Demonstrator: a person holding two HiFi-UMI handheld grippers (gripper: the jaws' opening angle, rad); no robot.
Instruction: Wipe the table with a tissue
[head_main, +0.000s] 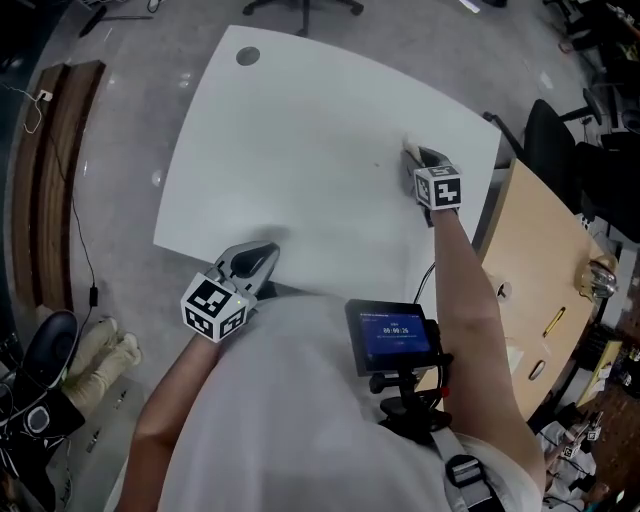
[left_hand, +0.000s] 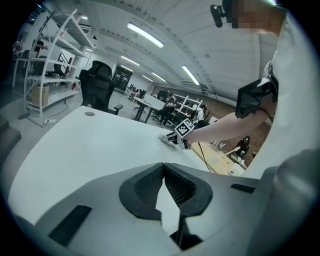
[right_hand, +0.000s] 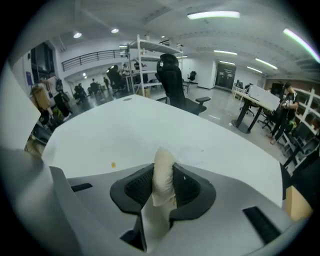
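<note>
The white table (head_main: 300, 150) fills the middle of the head view. My right gripper (head_main: 418, 160) is out over its right part, tilted down, shut on a folded cream tissue (right_hand: 163, 182) that pokes past the jaws toward the tabletop (right_hand: 150, 130). The tissue's tip (head_main: 409, 150) is at the table surface. A small yellow speck (right_hand: 113, 164) lies on the table just left of the jaws. My left gripper (head_main: 266, 252) sits at the table's near edge, its pads (left_hand: 150, 182) meeting at the tips with nothing between them. From the left gripper view, the right gripper (left_hand: 168, 139) is far across the table.
A round grey cap (head_main: 248, 56) is set into the table's far corner. A wooden desk (head_main: 540, 250) with small items adjoins the right side, and a black office chair (head_main: 548, 140) stands behind it. Shoes (head_main: 100, 350) lie on the floor at left. A small screen (head_main: 392, 335) hangs on the person's chest.
</note>
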